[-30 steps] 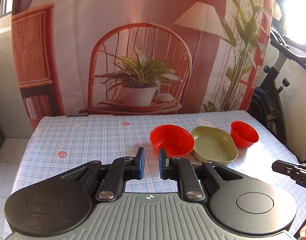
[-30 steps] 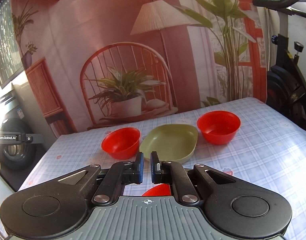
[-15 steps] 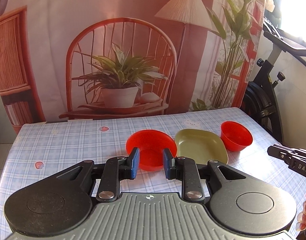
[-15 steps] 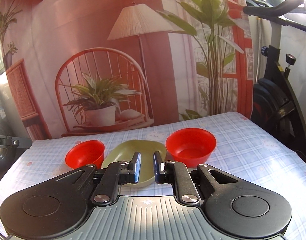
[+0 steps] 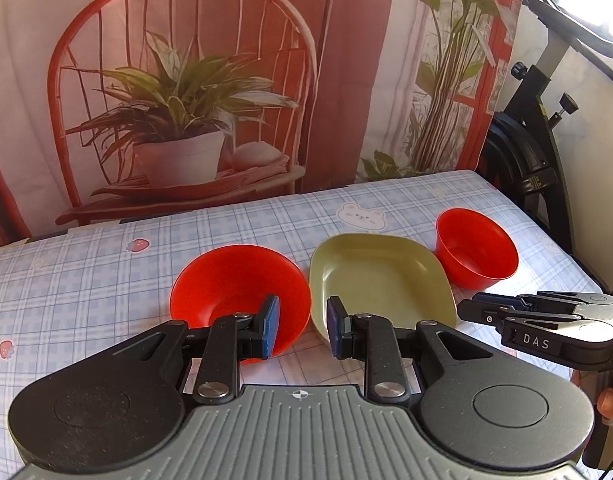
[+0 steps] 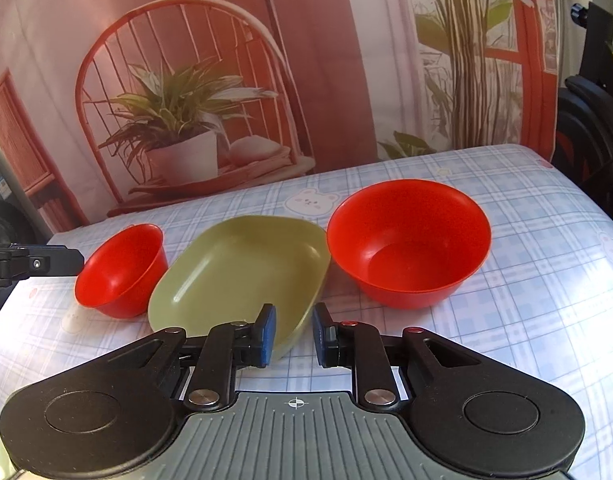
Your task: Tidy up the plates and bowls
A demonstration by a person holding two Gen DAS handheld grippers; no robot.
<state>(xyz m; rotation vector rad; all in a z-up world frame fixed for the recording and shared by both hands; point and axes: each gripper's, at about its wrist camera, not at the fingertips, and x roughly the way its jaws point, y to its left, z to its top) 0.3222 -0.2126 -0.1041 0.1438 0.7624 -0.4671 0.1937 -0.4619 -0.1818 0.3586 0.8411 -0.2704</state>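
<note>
Fingers (image 5: 271, 330) on both grippers parted, gripping nothing — two red bowls (image 5: 240, 280), one green plate (image 5: 380, 280).

Ahead of the left gripper (image 5: 302, 330) sits a red bowl (image 5: 240, 286) of smooth plastic with a soft sheen; the green dish (image 5: 380, 280) just beyond the tips is the same kind of plastic, satiny, with pale highlights in its hollow. Right of it the small red cup (image 5: 476, 248) is glossy plastic too. The gripper's arms are matt black plastic with a fine grain, its pivot pins bright metal, its pads (image 5: 271, 330) dull blue rubber, its body ribbed grey plastic. The tablecloth (image 5: 86, 272) is a smooth, faintly shiny checked sheet, vinyl by its glare. Behind hangs a printed cloth backdrop (image 5: 186, 80), matt and slightly creased.
</note>
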